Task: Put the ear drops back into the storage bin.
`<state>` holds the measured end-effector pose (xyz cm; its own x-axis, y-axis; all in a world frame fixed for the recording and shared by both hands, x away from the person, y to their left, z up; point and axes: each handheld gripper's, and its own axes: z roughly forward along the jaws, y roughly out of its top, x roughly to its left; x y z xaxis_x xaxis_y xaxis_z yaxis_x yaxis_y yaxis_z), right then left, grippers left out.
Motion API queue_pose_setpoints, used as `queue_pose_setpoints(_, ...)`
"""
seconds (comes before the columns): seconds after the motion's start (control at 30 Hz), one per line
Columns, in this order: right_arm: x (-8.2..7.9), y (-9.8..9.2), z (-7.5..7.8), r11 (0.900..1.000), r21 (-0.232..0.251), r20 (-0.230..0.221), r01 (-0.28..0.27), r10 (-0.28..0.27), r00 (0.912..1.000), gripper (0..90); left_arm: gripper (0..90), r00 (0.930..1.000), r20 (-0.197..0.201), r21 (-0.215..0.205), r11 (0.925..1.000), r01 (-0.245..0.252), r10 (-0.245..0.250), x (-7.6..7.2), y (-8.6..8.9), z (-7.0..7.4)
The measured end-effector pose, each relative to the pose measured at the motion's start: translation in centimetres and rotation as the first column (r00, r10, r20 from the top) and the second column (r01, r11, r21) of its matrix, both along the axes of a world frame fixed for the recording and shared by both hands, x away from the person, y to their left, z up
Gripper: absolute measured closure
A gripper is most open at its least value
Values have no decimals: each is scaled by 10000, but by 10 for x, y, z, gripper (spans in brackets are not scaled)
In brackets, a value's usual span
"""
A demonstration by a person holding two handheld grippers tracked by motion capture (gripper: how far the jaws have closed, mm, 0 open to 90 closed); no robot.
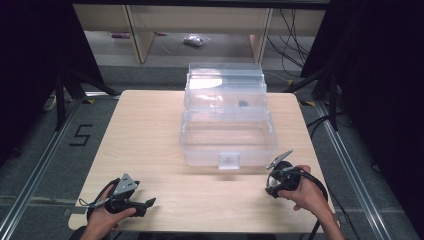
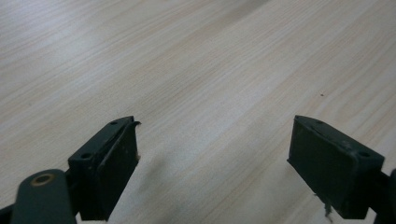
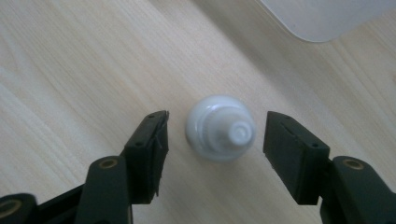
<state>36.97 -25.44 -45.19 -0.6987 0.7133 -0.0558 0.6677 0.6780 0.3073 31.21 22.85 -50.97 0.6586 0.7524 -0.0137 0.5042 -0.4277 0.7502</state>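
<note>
Here small white plastic dropper bottle (image 3: pixel 220 134) stood upright, nozzle toward camera, directly between right gripper (image 3: pixel 214 140) wide-open jaws, ungripped; left gripper (image 2: pixel 212 161) open, empty, farther off

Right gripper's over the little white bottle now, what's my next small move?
Probably close the right gripper on the white bottle. Its fingers stand open on either side of the bottle, which stands upright on the table between them, with gaps on both sides. The left gripper is open over bare wood.
</note>
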Motion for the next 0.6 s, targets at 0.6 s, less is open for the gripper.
queue_pose_setpoints(0.6,10,6,-1,9985,-290,-200,-454,448,9988,602,152,10000,-12,-23,10000,3,-3,0,0,0)
